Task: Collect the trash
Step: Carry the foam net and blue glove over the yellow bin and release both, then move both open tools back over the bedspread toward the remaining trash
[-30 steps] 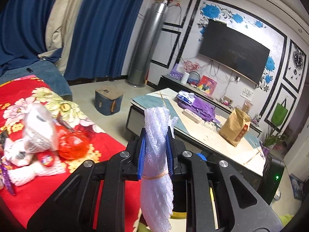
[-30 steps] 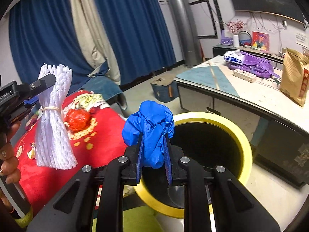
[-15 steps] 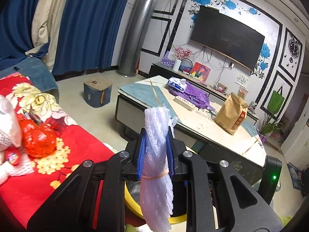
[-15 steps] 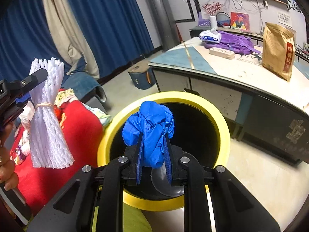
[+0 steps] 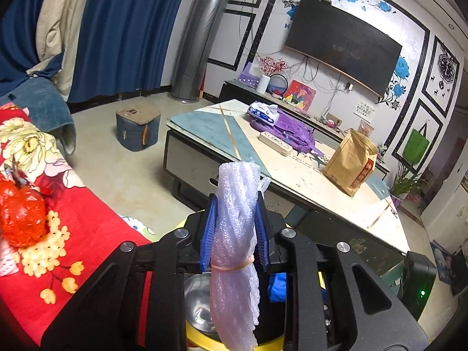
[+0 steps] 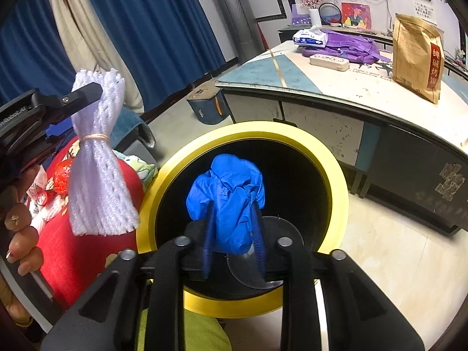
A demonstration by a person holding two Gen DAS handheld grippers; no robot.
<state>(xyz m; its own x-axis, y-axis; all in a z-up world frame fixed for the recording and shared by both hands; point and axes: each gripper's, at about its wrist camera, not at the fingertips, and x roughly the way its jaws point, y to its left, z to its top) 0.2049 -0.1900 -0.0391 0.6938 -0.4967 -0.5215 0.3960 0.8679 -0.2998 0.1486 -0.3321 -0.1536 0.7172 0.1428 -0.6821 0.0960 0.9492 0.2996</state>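
My left gripper (image 5: 236, 204) has a white foam net bundle (image 5: 234, 278), tied with a rubber band, upright between its blue pads. Its jaws are opening and the pads still touch the foam. In the right wrist view the same bundle (image 6: 99, 181) hangs just left of the yellow-rimmed black bin (image 6: 336, 175). My right gripper (image 6: 234, 222) is above the bin's mouth with a crumpled blue glove (image 6: 228, 184) between its pads. Its jaws are also opening, with the glove still caught between them. Part of the bin's rim (image 5: 199, 336) and the glove (image 5: 278, 288) show below my left gripper.
A red flowered cover (image 5: 87, 219) lies left of the bin, with a red net ball (image 5: 20, 219) on it. A low table (image 6: 365, 87) behind the bin carries a brown paper bag (image 6: 415, 55) and a purple bag (image 6: 351, 46). A small blue stool (image 5: 137, 128) stands on the floor.
Both grippers have sunk toward the bin, and the right one has come over its mouth. Both pairs of jaws stand a little wider around the foam bundle and the glove.
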